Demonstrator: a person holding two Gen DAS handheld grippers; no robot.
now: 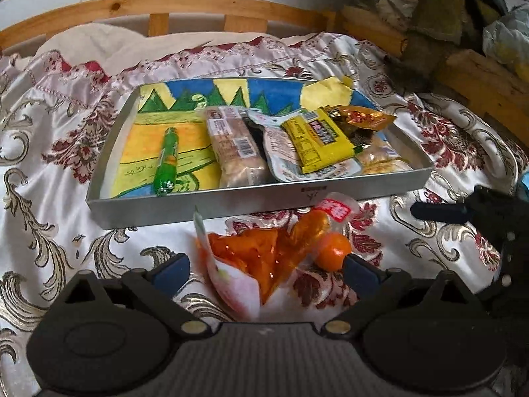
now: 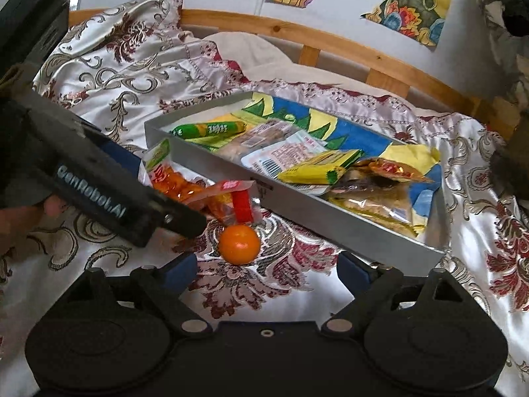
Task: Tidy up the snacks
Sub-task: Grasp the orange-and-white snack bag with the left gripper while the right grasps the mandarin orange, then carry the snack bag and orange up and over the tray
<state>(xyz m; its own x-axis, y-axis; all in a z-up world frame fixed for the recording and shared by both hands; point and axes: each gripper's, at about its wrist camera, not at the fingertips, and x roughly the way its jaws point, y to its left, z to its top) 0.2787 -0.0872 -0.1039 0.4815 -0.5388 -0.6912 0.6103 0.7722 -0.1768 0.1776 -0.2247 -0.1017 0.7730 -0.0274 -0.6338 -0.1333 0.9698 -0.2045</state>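
Observation:
A shallow grey tray (image 1: 211,203) lies on the patterned bedcover, also in the right wrist view (image 2: 317,208). It holds a green sausage stick (image 1: 167,162), a clear bread pack (image 1: 234,145), a yellow packet (image 1: 317,139) and other wrapped snacks. In front of it lie an orange snack bag (image 1: 261,261) and a small orange fruit (image 1: 332,251). My left gripper (image 1: 266,268) is open, its fingers on either side of the bag. My right gripper (image 2: 266,269) is open, just short of the fruit (image 2: 238,244). The bag (image 2: 185,188) lies beyond the fruit.
A wooden bed rail (image 1: 198,6) runs behind the tray, with colourful drawings on the wall (image 2: 410,6). The left gripper's body (image 2: 82,178) crosses the right wrist view at left. The right gripper's finger (image 1: 439,213) shows at the left view's right edge. Clutter is piled at the back right.

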